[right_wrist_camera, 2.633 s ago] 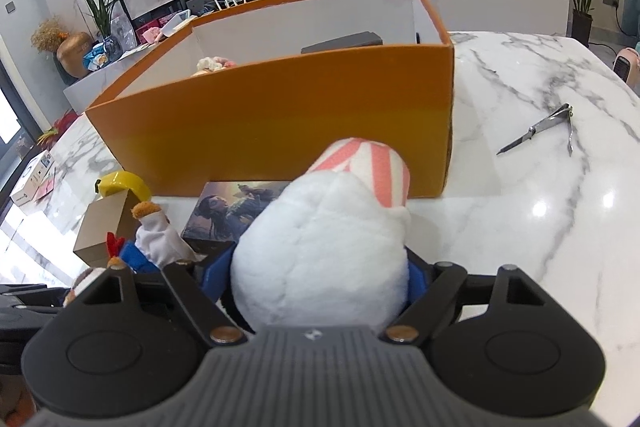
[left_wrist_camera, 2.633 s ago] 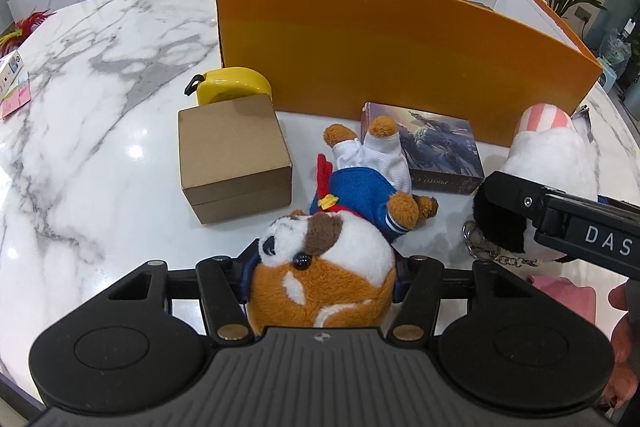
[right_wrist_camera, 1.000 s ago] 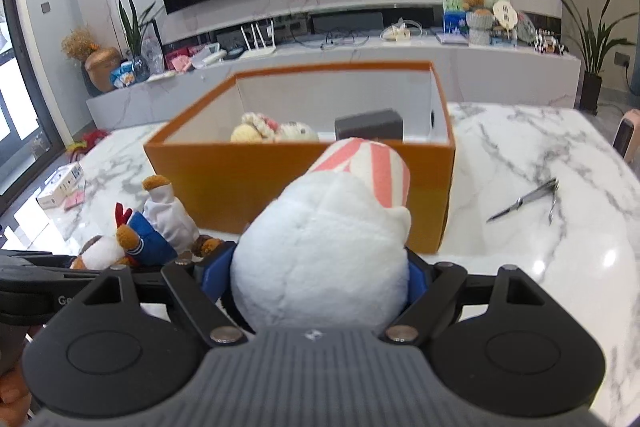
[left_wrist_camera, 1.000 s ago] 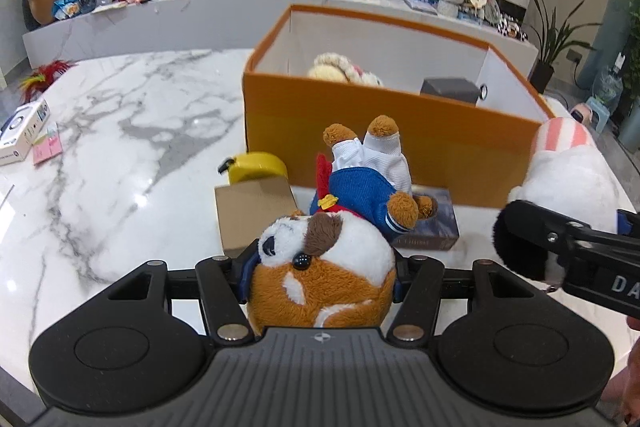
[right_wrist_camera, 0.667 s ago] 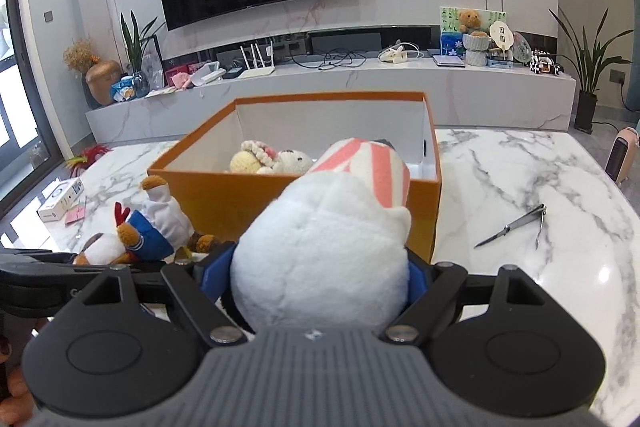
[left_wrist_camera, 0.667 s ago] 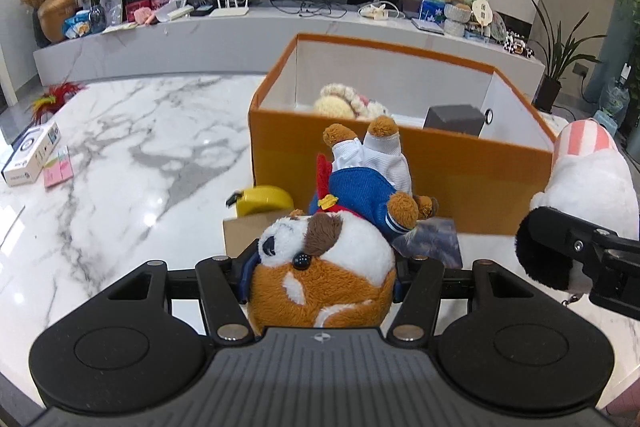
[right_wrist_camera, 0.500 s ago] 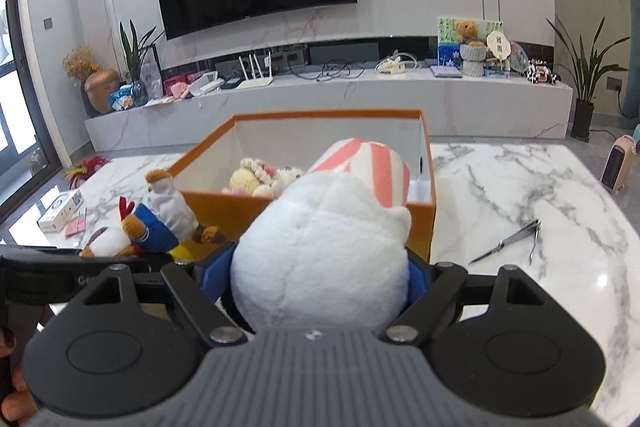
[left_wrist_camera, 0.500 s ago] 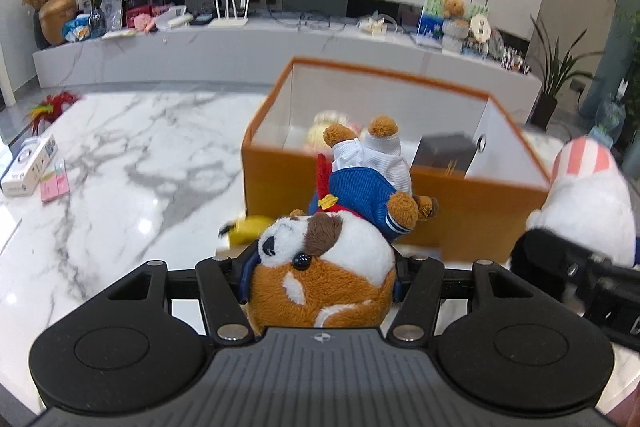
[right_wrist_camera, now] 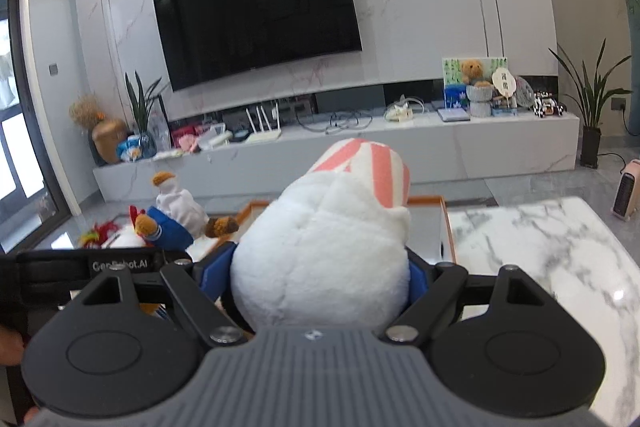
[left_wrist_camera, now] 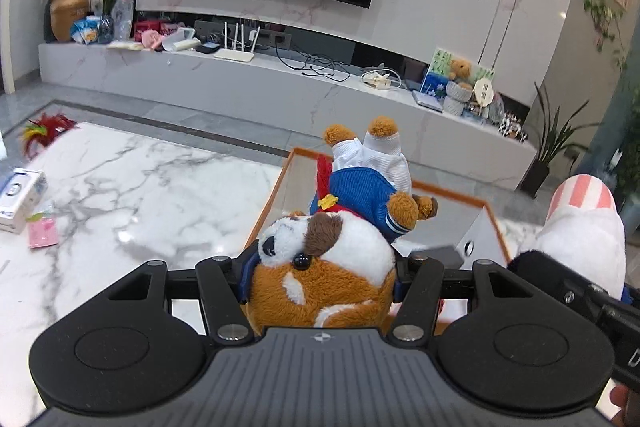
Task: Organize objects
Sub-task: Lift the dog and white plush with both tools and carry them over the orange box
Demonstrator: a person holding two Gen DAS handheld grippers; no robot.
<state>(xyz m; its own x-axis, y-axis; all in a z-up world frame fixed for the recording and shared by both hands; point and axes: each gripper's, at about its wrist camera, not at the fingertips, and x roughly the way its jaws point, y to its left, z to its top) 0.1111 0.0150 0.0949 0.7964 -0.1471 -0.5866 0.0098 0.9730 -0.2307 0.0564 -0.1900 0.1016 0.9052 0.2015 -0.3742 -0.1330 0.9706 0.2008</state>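
Presently catalogued, item by item:

Left gripper [left_wrist_camera: 320, 267]: jaws clamped on the head of a brown-and-white plush dog [left_wrist_camera: 324, 267], blue pads pressed into both sides of it. The toy wears a blue top and white trousers; it is held head-first toward the camera, feet pointing away and up, clear of the table.

Right gripper [right_wrist_camera: 320, 275]: jaws clamped on a white plush toy [right_wrist_camera: 320, 259] with a pink-and-white striped cap at its far end, likewise clear of the table.

Orange box [left_wrist_camera: 280, 195]: open-topped, white inside, standing on the marble table [left_wrist_camera: 140, 195] directly beyond and below both toys. A dark grey block [left_wrist_camera: 436, 253] lies inside near its right wall; most of the interior is hidden behind the toys.

Table, left edge: small white box [left_wrist_camera: 18, 193] and pink card [left_wrist_camera: 42, 233].

Background: wall-mounted television [right_wrist_camera: 256, 7], long white console [right_wrist_camera: 400, 143] with routers, cables, a small teddy bear and potted plants
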